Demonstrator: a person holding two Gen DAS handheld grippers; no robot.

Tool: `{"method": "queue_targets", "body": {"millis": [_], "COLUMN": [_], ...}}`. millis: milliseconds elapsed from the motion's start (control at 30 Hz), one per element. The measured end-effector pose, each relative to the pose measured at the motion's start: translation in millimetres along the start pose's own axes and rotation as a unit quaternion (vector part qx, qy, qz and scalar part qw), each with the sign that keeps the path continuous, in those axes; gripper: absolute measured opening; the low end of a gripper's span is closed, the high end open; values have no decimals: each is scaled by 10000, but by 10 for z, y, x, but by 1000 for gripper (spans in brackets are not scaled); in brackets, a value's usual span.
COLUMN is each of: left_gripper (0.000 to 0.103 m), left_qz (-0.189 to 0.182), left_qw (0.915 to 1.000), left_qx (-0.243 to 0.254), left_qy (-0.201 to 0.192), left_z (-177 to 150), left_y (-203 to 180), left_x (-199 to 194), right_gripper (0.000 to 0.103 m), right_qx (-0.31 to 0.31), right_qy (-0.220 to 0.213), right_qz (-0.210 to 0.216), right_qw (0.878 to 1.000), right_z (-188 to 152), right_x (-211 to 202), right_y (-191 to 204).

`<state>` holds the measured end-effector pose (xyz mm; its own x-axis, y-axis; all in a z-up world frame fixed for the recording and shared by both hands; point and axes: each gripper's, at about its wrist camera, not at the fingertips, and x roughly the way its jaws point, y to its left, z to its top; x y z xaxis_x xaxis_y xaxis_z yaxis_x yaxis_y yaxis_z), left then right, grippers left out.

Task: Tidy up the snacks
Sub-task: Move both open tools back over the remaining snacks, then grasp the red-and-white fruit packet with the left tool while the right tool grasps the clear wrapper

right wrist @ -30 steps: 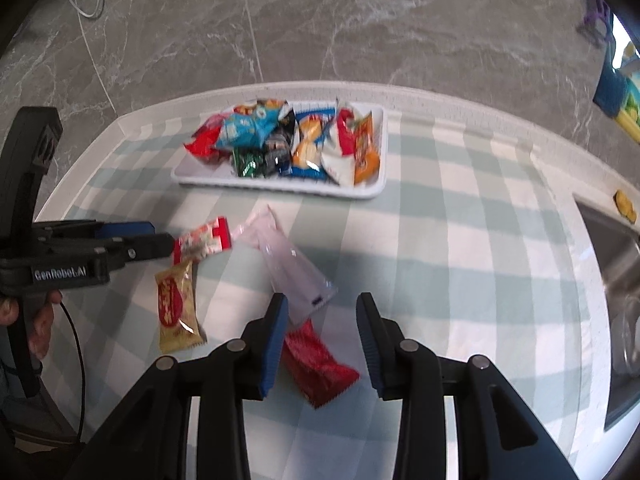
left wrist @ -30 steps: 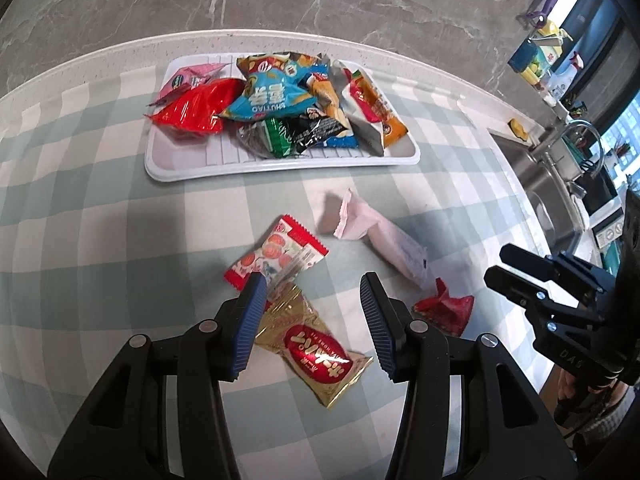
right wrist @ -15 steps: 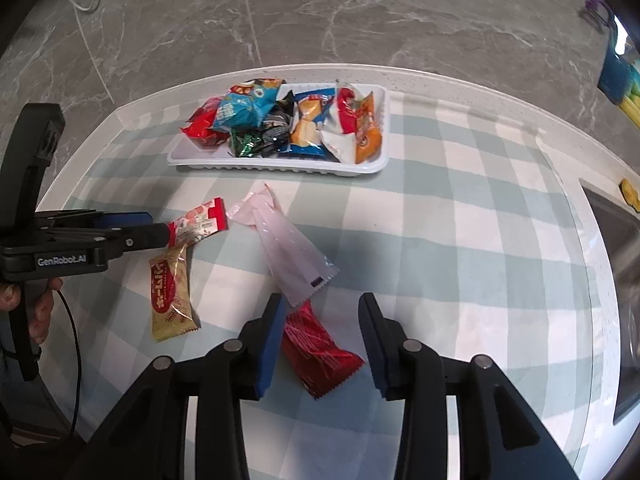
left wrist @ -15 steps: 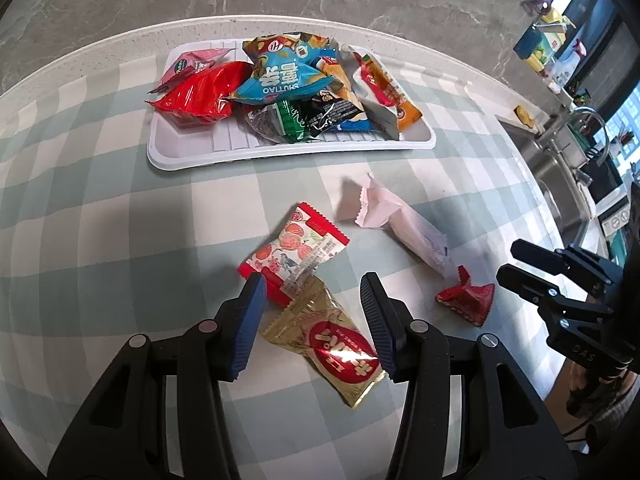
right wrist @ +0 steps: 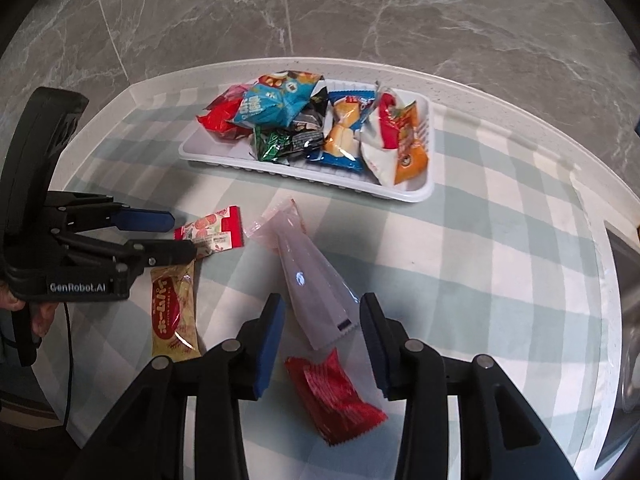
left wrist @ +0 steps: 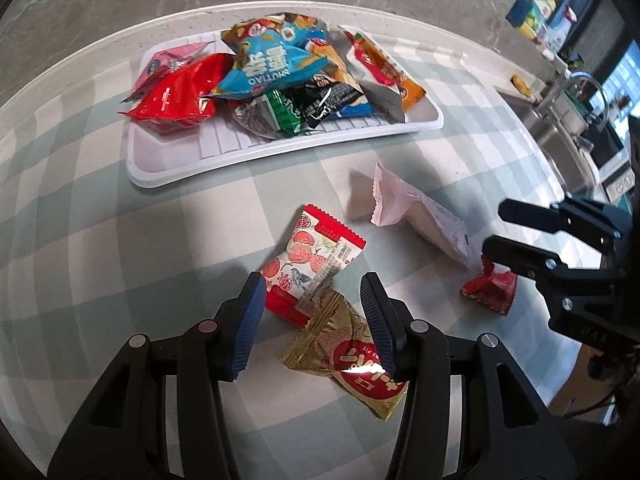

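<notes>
A: What are the left gripper [left wrist: 312, 312] fingers doing?

B: They are spread apart and pinch nothing. Between the blue pads lie the end of a red-and-white strawberry snack packet [left wrist: 314, 258] and the top of a shiny gold packet with a red oval [left wrist: 350, 354].

A: And the right gripper [right wrist: 320, 332]?

B: Spread too, with nothing pinched. A long pale pink wrapper [right wrist: 308, 276] pokes its end in between the pads. A small crinkly red packet [right wrist: 334, 394] lies at 6 o'clock from that end.

A: What is farther out?

B: At 12 o'clock sits a flat white plastic tray [right wrist: 424, 194] piled with snack bags, well apart from the loose ones.

A: What is it all on?

B: A cloth with pale green and white squares [right wrist: 460, 264] on a white counter. Behind is a grey marble wall [right wrist: 400, 12]. A metal sink with a tap [left wrist: 568, 120] is at 2 o'clock in the left view.

A: How many?

B: Four loose packets, one tray, two grippers. The pile is too jumbled to count.
</notes>
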<state>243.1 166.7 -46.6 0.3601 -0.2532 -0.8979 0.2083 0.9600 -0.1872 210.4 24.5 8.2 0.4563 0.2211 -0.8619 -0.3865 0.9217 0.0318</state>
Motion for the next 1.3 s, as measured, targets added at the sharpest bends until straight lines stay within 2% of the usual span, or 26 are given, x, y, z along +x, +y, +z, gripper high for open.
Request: {"method": "queue_targets", "body": {"millis": [733, 1300], "left_gripper": [50, 51], "left_qz": [62, 249], "left_qw": [9962, 9890], "left_qx": [807, 1411], "left_qy": [312, 357], "left_z": [198, 262], "left_y": [-110, -250], "left_x": [387, 525], "right_gripper": [45, 46], "right_qx": [-373, -457], "right_qy": [585, 656], "right_qz": [331, 507], "right_qw": [9970, 9955], "right_z": [210, 227], "right_x": [523, 604], "right_y": [-1, -104]}}
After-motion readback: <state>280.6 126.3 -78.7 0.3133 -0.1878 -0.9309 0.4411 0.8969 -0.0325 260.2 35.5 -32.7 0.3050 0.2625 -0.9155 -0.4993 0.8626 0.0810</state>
